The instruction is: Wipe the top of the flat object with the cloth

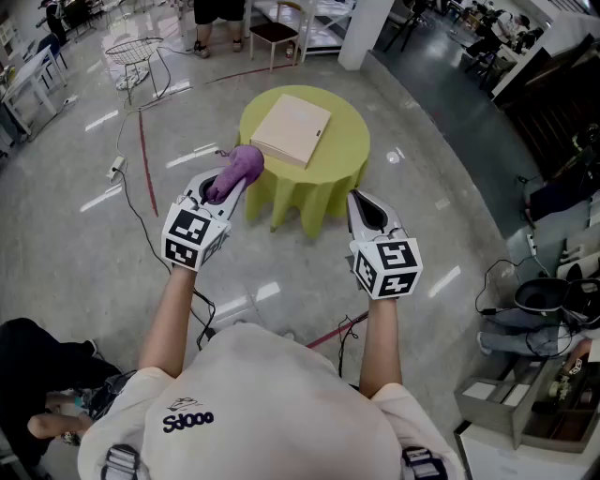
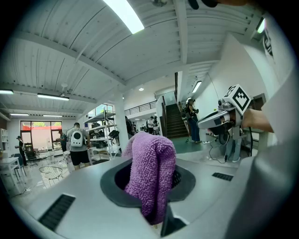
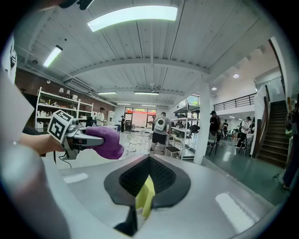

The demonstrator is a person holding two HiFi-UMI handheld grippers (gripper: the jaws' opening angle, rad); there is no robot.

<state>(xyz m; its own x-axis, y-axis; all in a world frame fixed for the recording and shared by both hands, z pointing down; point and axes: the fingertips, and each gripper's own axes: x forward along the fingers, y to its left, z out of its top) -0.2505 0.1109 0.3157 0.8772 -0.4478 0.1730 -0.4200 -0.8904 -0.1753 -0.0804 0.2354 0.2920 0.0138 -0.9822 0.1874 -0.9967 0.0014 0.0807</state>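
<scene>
A flat beige board (image 1: 292, 129) lies on a round table under a yellow-green cloth cover (image 1: 347, 155), ahead of me in the head view. My left gripper (image 1: 226, 187) is shut on a purple cloth (image 1: 240, 167), which bulges out past its tip, just short of the table's near left edge. From the left gripper view the purple cloth (image 2: 152, 172) fills the space between the jaws. My right gripper (image 1: 364, 208) hovers off the table's near right side, jaws together and holding nothing. Only a thin yellow sliver shows between them in the right gripper view (image 3: 143, 196).
The table stands alone on a glossy grey floor. Cables (image 1: 141, 211) and a red line (image 1: 147, 164) run across the floor at left. A wire stand (image 1: 131, 52), a chair (image 1: 277, 34) and a white pillar (image 1: 363, 28) are behind. Boxes and gear (image 1: 539, 309) crowd the right.
</scene>
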